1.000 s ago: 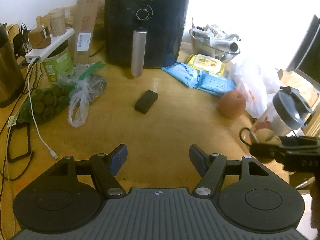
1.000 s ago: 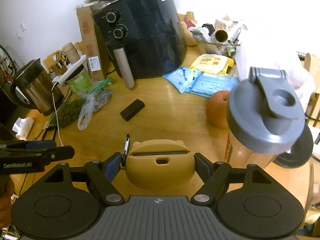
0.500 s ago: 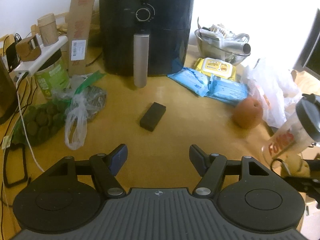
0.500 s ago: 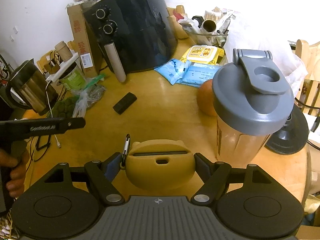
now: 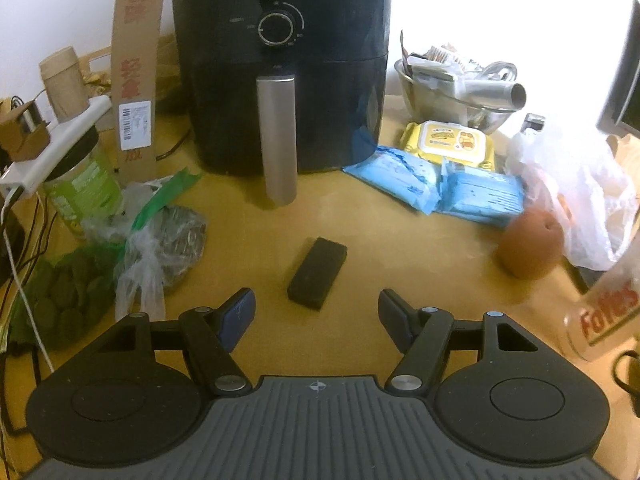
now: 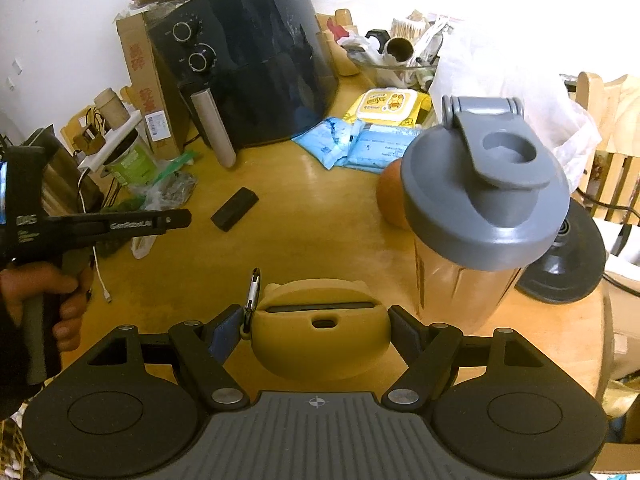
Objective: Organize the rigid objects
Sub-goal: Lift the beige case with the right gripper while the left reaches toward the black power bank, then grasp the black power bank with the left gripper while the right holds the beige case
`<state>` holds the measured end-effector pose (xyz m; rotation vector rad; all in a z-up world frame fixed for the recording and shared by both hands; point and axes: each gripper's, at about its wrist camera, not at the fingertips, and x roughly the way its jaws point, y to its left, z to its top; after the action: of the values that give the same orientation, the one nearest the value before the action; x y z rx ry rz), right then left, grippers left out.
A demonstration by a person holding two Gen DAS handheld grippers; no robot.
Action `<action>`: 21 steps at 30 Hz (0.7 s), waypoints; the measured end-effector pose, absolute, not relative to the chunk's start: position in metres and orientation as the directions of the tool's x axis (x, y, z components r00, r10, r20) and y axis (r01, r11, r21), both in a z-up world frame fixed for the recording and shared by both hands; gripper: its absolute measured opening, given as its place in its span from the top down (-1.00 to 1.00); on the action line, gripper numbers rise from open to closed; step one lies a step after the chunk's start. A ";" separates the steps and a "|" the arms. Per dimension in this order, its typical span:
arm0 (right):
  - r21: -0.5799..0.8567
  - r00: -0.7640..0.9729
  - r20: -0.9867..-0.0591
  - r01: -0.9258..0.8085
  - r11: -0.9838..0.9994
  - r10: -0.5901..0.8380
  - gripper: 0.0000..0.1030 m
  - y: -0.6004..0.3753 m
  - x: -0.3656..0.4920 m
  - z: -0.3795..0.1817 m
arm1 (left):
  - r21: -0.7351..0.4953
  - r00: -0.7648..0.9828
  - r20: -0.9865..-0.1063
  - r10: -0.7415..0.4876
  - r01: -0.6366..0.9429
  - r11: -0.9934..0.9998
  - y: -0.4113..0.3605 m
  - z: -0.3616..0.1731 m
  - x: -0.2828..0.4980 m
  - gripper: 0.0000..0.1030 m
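1. Mustard-yellow case (image 6: pixel 320 344), rounded, with a slot and a small carabiner at its left side, sits clamped between the fingers (image 6: pixel 224 338) of the right gripper (image 6: pixel 316 334); both pads press its sides.
2. Landmark: black air fryer (image 5: pixel 280 64) at the back of the wooden bench (image 5: pixel 360 248).
3. Small black block (image 5: pixel 316 274) lies flat on the bench in front of the fryer's handle, apart from everything else.
4. Left gripper (image 5: pixel 316 314): fingers (image 5: pixel 236 316) apart, nothing between them; the black block lies just beyond the tips.
5. Right of the fryer: blue packets (image 5: pixel 440 186) and a yellow wipes pack (image 5: pixel 452 142); an orange fruit (image 5: pixel 528 248) nearer.
6. Shaker bottle (image 6: pixel 480 216), grey lid on, stands upright just right of the held case, well in front of the fryer.
7. A hand (image 6: pixel 44 300) holds the left gripper's handle, seen in the right wrist view.
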<state>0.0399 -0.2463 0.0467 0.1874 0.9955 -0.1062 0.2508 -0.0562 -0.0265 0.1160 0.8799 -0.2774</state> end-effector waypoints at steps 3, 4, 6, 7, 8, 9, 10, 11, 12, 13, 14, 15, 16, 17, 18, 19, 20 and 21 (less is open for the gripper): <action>0.110 0.545 -0.839 0.182 0.977 -0.007 -0.54 -0.247 0.039 0.049 | -0.009 0.592 -0.784 -0.185 0.288 0.958 -0.059 -0.033 0.262 -0.31; 0.109 0.544 -0.839 0.183 0.977 -0.008 -0.54 -0.247 0.039 0.049 | -0.007 0.589 -0.786 -0.187 0.293 0.956 -0.061 -0.035 0.265 -0.31; 0.111 0.543 -0.840 0.187 0.976 -0.008 -0.54 -0.247 0.037 0.049 | 0.005 0.587 -0.788 -0.185 0.306 0.952 -0.064 -0.039 0.271 -0.31; 0.113 0.543 -0.840 0.191 0.975 -0.009 -0.54 -0.247 0.037 0.049 | 0.010 0.586 -0.789 -0.185 0.313 0.950 -0.066 -0.042 0.274 -0.31; 0.114 0.542 -0.840 0.195 0.974 -0.010 -0.54 -0.247 0.035 0.050 | 0.017 0.583 -0.792 -0.183 0.319 0.948 -0.068 -0.045 0.277 -0.31; 0.114 0.541 -0.841 0.199 0.973 -0.012 -0.54 -0.247 0.034 0.050 | 0.023 0.580 -0.794 -0.180 0.324 0.946 -0.070 -0.048 0.281 -0.30; 0.115 0.540 -0.841 0.204 0.972 -0.013 -0.54 -0.248 0.034 0.049 | 0.029 0.579 -0.796 -0.178 0.331 0.943 -0.073 -0.051 0.285 -0.29; 0.117 0.540 -0.842 0.209 0.971 -0.015 -0.54 -0.248 0.033 0.049 | 0.034 0.578 -0.797 -0.177 0.335 0.942 -0.074 -0.054 0.287 -0.28; 0.117 0.539 -0.842 0.215 0.970 -0.018 -0.54 -0.249 0.032 0.050 | 0.040 0.575 -0.800 -0.173 0.338 0.940 -0.076 -0.057 0.291 -0.26; 0.117 0.539 -0.842 0.221 0.968 -0.021 -0.54 -0.250 0.031 0.050 | 0.044 0.570 -0.805 -0.167 0.339 0.940 -0.077 -0.061 0.295 -0.20; 0.117 0.539 -0.842 0.227 0.967 -0.024 -0.54 -0.251 0.029 0.050 | 0.049 0.562 -0.811 -0.163 0.341 0.939 -0.079 -0.065 0.298 -0.19; 0.117 0.538 -0.842 0.232 0.966 -0.028 -0.54 -0.252 0.029 0.050 | 0.053 0.555 -0.817 -0.157 0.343 0.938 -0.080 -0.069 0.302 -0.19; 0.117 0.539 -0.842 0.237 0.964 -0.031 -0.54 -0.253 0.028 0.050 | 0.058 0.551 -0.820 -0.152 0.345 0.937 -0.081 -0.072 0.305 -0.19; 0.117 0.539 -0.842 0.242 0.963 -0.033 -0.54 -0.253 0.028 0.050 | 0.066 0.548 -0.823 -0.148 0.351 0.934 -0.082 -0.074 0.307 -0.18; 0.116 0.540 -0.841 0.245 0.962 -0.036 -0.54 -0.254 0.028 0.051 | 0.074 0.544 -0.827 -0.144 0.358 0.931 -0.084 -0.076 0.310 -0.18; 0.115 0.541 -0.840 0.250 0.961 -0.040 -0.54 -0.254 0.026 0.051 | 0.078 0.537 -0.832 -0.140 0.363 0.928 -0.085 -0.079 0.313 -0.16; 0.116 0.541 -0.840 0.255 0.960 -0.042 -0.54 -0.255 0.025 0.051 | 0.076 0.528 -0.838 -0.139 0.365 0.928 -0.086 -0.082 0.315 -0.05; 0.116 0.541 -0.840 0.259 0.959 -0.045 -0.54 -0.256 0.024 0.052 | 0.070 0.515 -0.846 -0.139 0.366 0.928 -0.087 -0.084 0.318 0.03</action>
<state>0.0235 -0.2565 0.0520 0.2381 0.9851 -0.1828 0.3184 -0.0869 -0.0843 0.2528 0.9861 -0.3069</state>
